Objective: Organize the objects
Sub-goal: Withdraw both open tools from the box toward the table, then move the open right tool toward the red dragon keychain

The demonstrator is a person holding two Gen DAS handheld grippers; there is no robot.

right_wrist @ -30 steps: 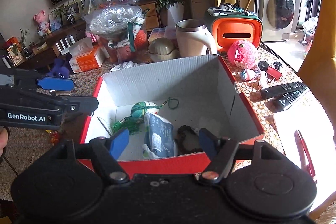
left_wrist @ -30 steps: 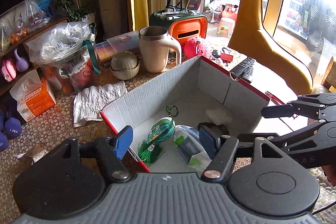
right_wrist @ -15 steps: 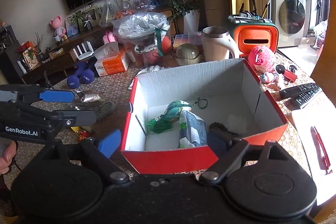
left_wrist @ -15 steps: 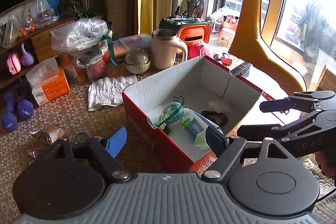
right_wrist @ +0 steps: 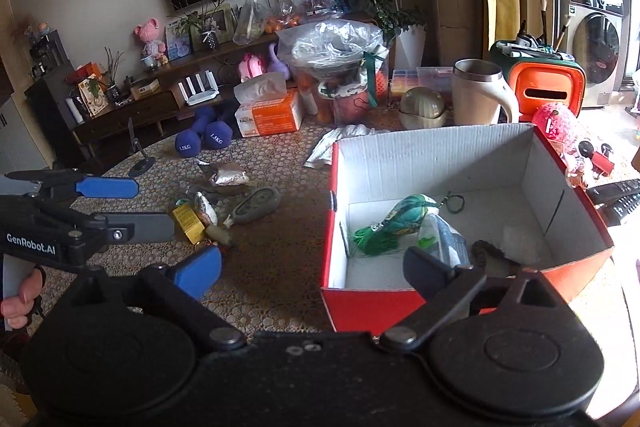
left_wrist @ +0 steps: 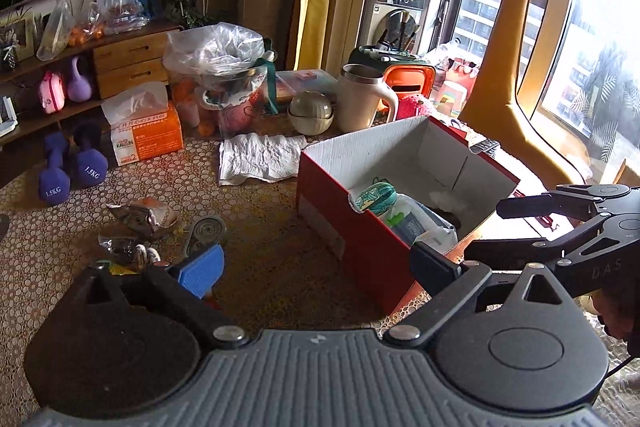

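A red cardboard box [right_wrist: 572,267] with a white inside stands on the table; it also shows in the left wrist view [left_wrist: 360,243]. Inside lie a green tasselled pouch [right_wrist: 408,213], a plastic packet [right_wrist: 444,239] and a dark item [right_wrist: 490,253]. Left of the box lie loose items: a grey oval gadget [right_wrist: 256,205], a foil wrapper [right_wrist: 228,177], a yellow packet [right_wrist: 188,223]. My left gripper [left_wrist: 316,265] is open and empty, above the table left of the box; it also shows in the right wrist view [right_wrist: 140,207]. My right gripper [right_wrist: 312,267] is open and empty before the box's near wall; it also shows in the left wrist view [left_wrist: 488,231].
At the back stand an orange tissue box [right_wrist: 272,117], blue dumbbells [right_wrist: 204,139], a bagged bowl [right_wrist: 336,67], a cream mug [right_wrist: 478,97], a round lidded bowl [right_wrist: 422,107], an orange case [right_wrist: 544,87] and a pink ball [right_wrist: 554,119]. A white cloth [left_wrist: 260,157] lies behind the box. Remotes [right_wrist: 616,193] lie right.
Both grippers have pulled back and up from the box, staying open. The views have swung left, bringing the loose items on the table into sight.
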